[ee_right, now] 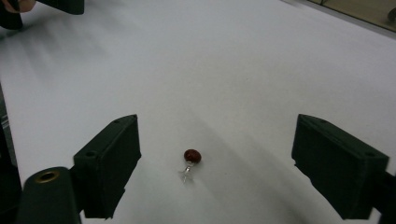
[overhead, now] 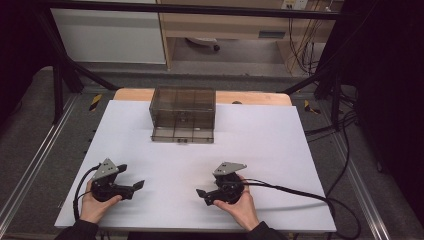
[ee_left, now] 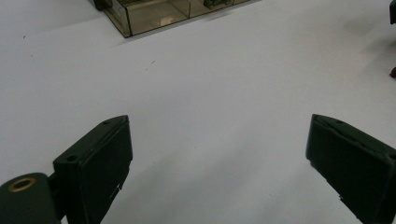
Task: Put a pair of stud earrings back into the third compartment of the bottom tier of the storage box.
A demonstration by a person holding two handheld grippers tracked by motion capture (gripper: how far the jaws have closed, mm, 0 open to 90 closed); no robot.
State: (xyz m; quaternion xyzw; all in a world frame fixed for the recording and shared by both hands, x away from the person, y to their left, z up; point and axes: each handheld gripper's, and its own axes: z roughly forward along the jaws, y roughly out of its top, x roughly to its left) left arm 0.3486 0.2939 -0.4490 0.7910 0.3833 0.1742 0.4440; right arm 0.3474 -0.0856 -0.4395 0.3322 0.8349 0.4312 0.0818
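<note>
Bead (ee_right: 192, 155), round dark-red w/ silvery stem, lies btwn spread right tongs (ee_right: 217, 163).

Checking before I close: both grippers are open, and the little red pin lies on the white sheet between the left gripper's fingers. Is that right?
Not quite: the red pin lies between the fingers of the right gripper, not the left, as the right gripper view shows. The rest holds: it lies on the white sheet, and the left gripper is open too, with bare sheet between its fingers.

Smoky clear box (overhead: 183, 115); red-headed pin (ee_right: 191, 158) on table (overhead: 280, 140).
</note>
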